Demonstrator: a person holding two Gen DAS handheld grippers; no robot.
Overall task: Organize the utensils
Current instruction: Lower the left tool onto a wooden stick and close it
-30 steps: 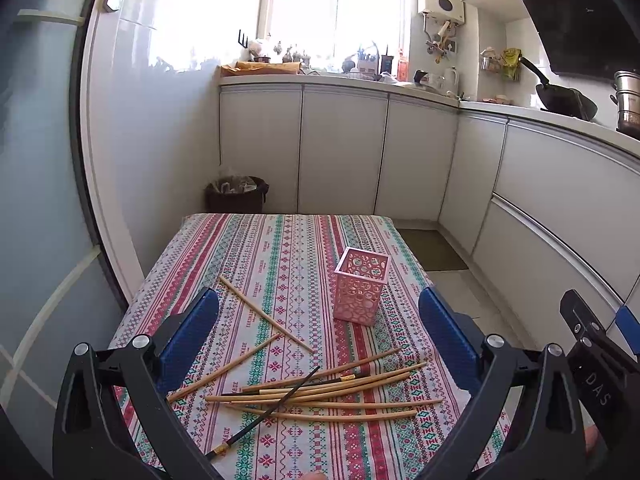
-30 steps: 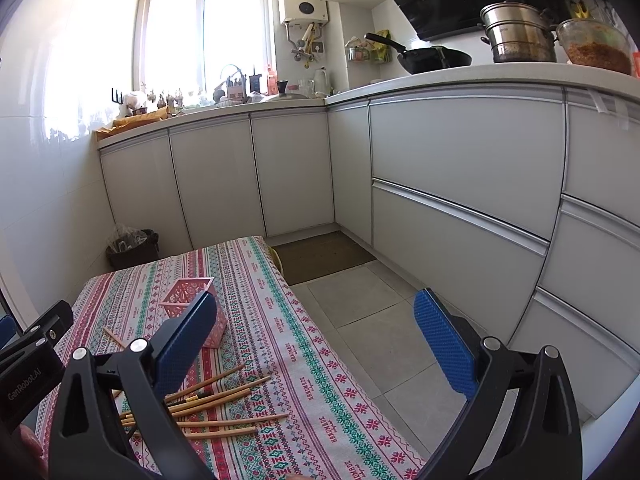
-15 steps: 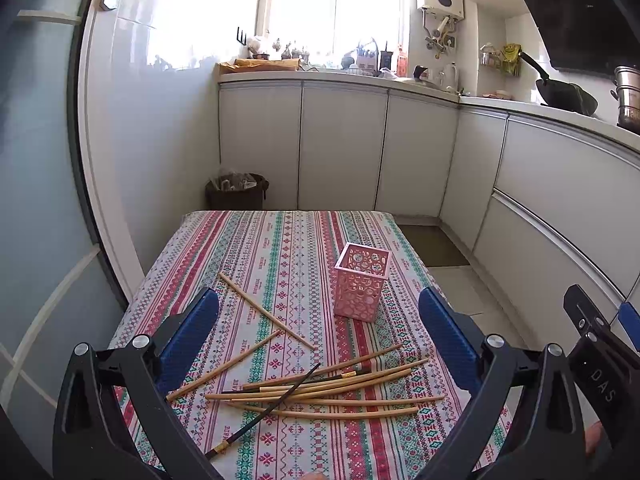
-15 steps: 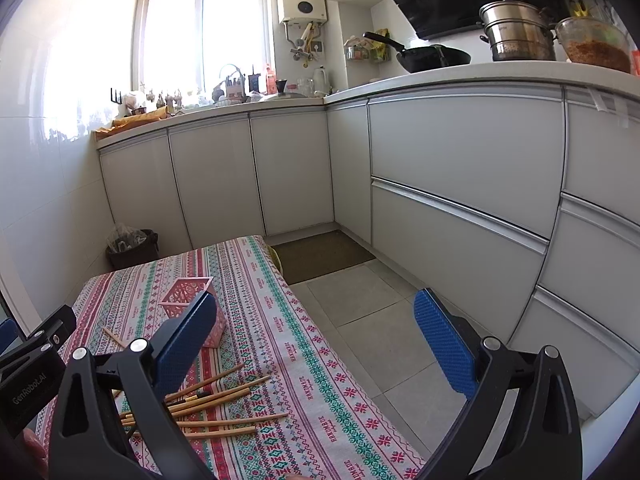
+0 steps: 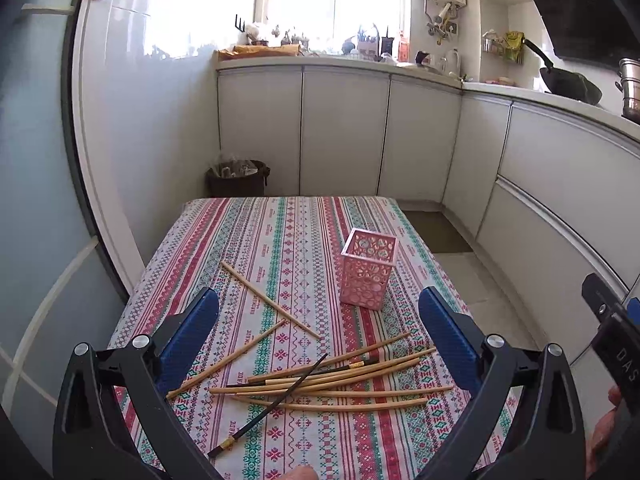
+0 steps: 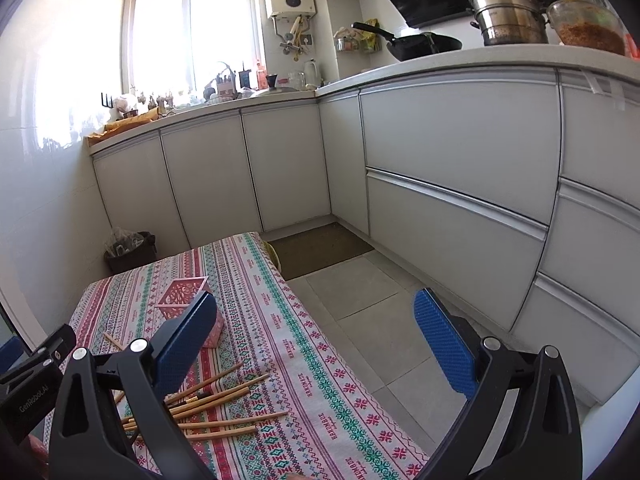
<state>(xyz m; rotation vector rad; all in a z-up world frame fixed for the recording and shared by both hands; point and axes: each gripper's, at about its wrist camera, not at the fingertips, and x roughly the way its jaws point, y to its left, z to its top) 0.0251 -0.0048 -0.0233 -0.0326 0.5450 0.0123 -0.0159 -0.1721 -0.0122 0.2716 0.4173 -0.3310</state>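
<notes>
almost nothing has changed over the last second: the left gripper [image 5: 318, 322] and right gripper [image 6: 316, 336] both stay released and empty (no pick begun). the thin bamboo chopsticks [image 5: 332, 378] lie scattered on the striped-cloth bench [image 5: 280, 232], near the empty pink perforated plastic holder [image 5: 369, 266].
</notes>
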